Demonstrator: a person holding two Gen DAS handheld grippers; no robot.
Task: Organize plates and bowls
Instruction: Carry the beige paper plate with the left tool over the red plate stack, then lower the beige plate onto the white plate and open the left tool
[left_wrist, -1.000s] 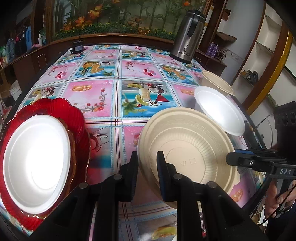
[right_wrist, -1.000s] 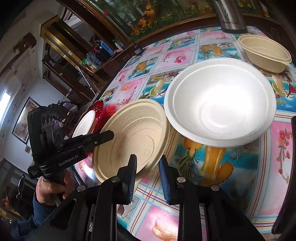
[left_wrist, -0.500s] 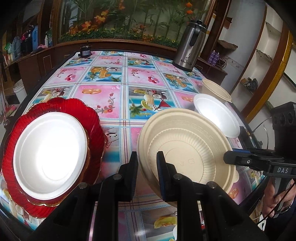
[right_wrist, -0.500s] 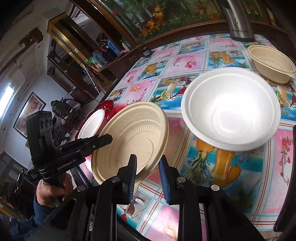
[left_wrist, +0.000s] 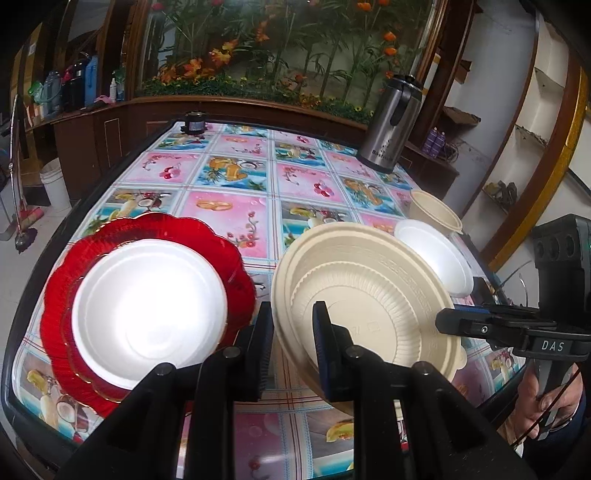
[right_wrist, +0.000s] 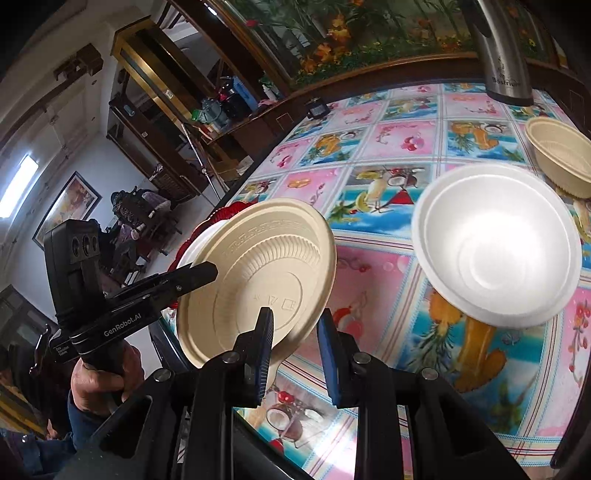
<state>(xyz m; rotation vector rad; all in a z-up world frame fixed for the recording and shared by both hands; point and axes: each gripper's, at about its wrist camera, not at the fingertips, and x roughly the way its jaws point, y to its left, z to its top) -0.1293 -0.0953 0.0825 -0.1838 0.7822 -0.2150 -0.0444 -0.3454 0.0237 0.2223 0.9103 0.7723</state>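
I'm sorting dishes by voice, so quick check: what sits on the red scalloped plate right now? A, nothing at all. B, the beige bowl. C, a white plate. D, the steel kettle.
C: in the left wrist view a white plate rests inside the red scalloped plate.

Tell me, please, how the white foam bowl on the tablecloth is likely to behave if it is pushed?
The white foam bowl looks thin-walled and light, so it would probably slide easily on the glossy tablecloth. Its wide flared rim and small base suggest it might tip if nudged at the rim. It probably dents under a hard pinch.
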